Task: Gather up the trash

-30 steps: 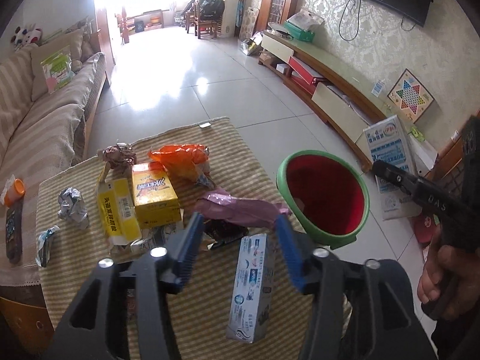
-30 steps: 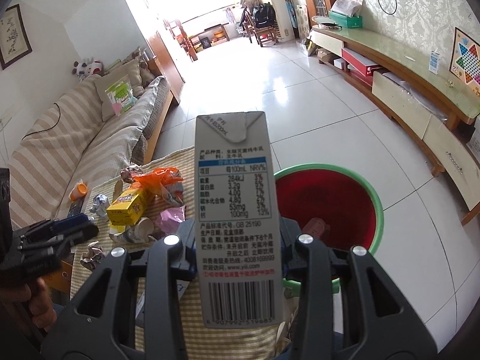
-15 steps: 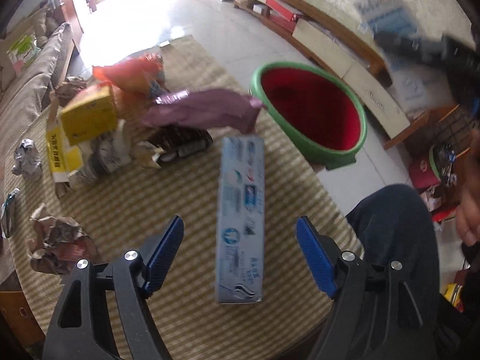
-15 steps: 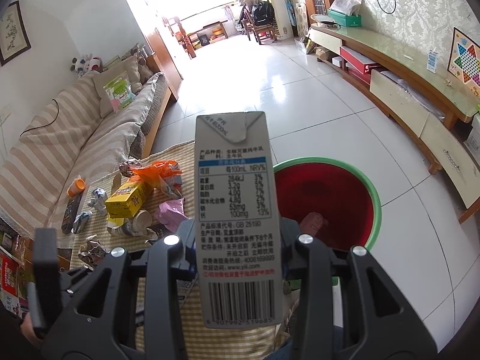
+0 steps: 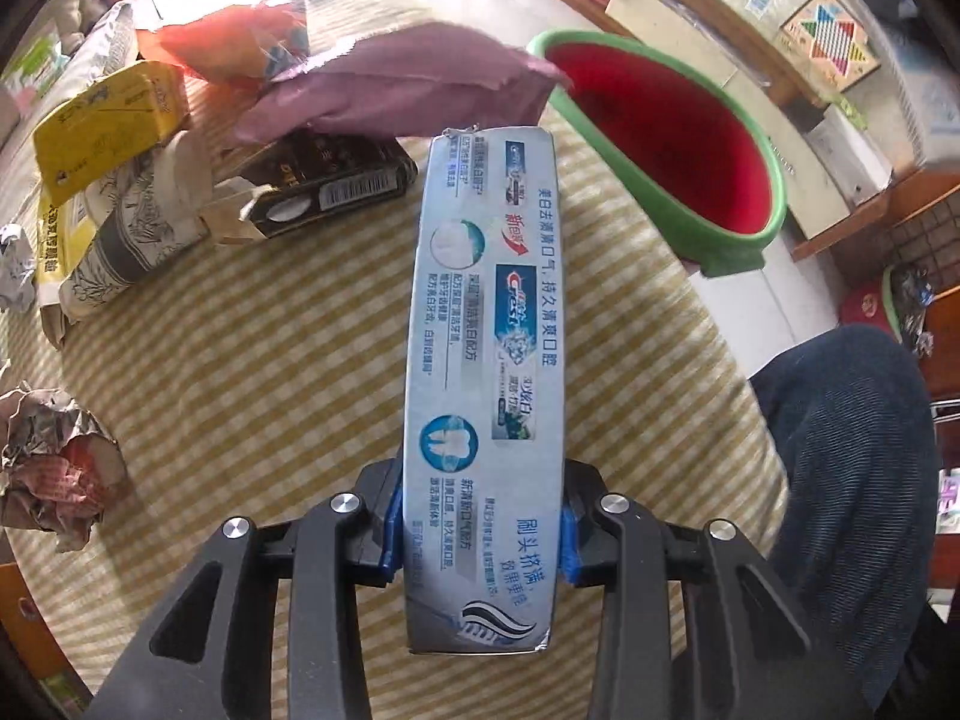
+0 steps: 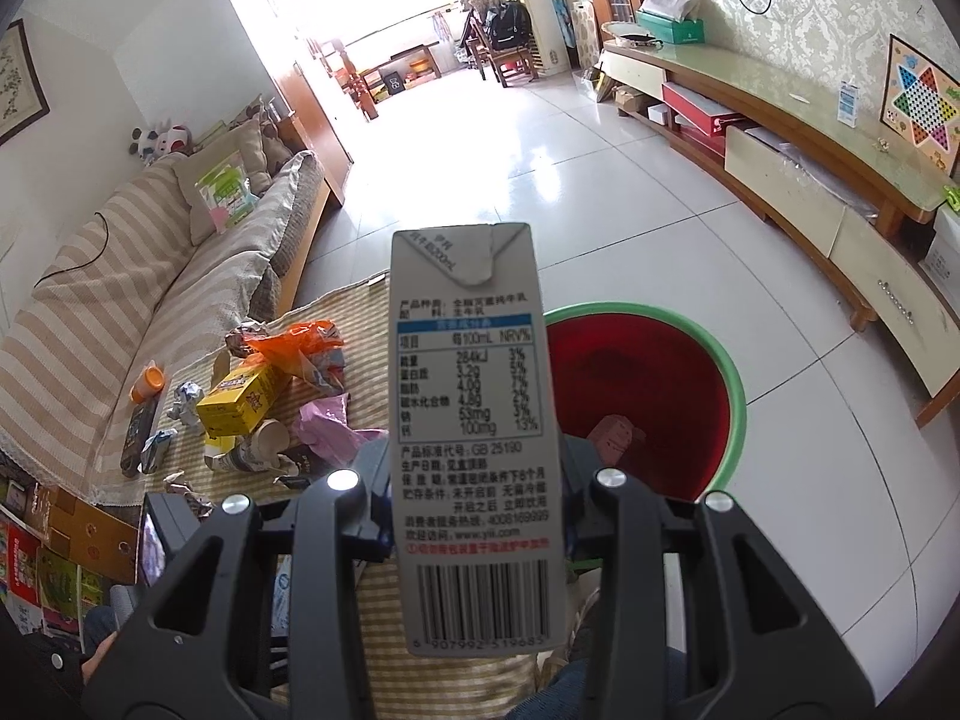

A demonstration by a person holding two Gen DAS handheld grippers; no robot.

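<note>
My left gripper [image 5: 478, 531] is shut on a long pale-blue toothpaste box [image 5: 483, 360] that lies on the striped tablecloth [image 5: 252, 360]. My right gripper [image 6: 477, 516] is shut on a white milk carton [image 6: 474, 420] and holds it upright in the air above the table's near edge. The green bin with a red inside [image 5: 666, 138] stands on the floor to the right of the table; it also shows in the right wrist view [image 6: 660, 396], with a pink item inside.
Beyond the toothpaste box lie a purple wrapper [image 5: 396, 84], a dark box [image 5: 324, 180], a paper cup [image 5: 126, 240], a yellow box [image 5: 102, 126], an orange bag [image 5: 228, 42] and crumpled paper [image 5: 54, 456]. A knee [image 5: 852, 456] is at right. A sofa [image 6: 120, 276] stands left.
My left gripper dropped to the table, moved forward around the toothpaste box and closed on it. My right gripper has held the milk carton nearly still.
</note>
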